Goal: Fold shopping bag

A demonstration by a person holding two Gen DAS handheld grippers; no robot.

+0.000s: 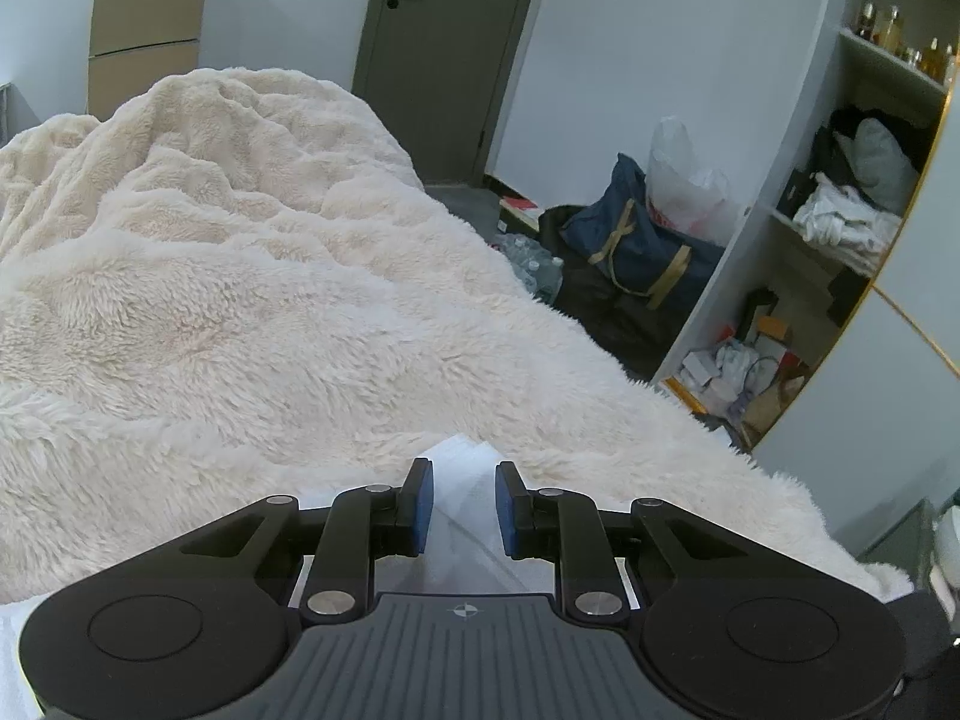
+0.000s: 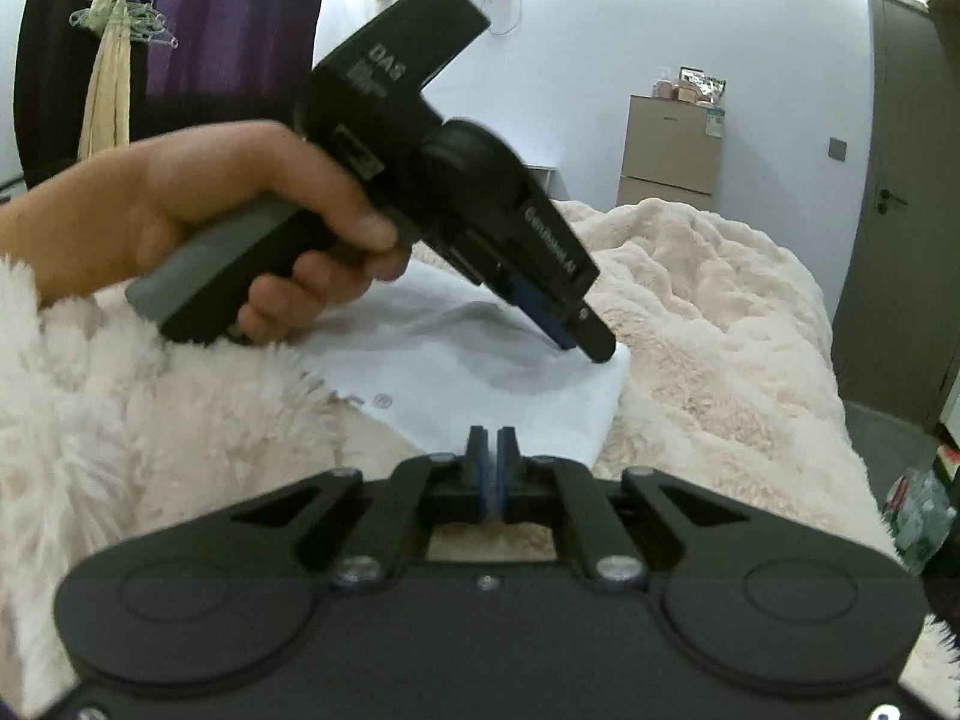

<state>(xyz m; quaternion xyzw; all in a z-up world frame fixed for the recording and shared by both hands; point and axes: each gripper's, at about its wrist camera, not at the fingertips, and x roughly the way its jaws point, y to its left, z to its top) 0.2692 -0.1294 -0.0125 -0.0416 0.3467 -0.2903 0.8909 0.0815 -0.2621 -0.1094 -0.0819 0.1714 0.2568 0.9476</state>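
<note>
Here, the left gripper (image 2: 591, 342), jaws slightly parted, pins the white shopping bag (image 2: 492, 384) on a fluffy blanket (image 2: 720, 324); the right gripper (image 2: 493, 450) pinches its near edge, best drawn across evenly.

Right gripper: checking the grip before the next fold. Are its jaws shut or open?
Shut: right gripper has its blue pads together, with white bag edge pinched between.
</note>
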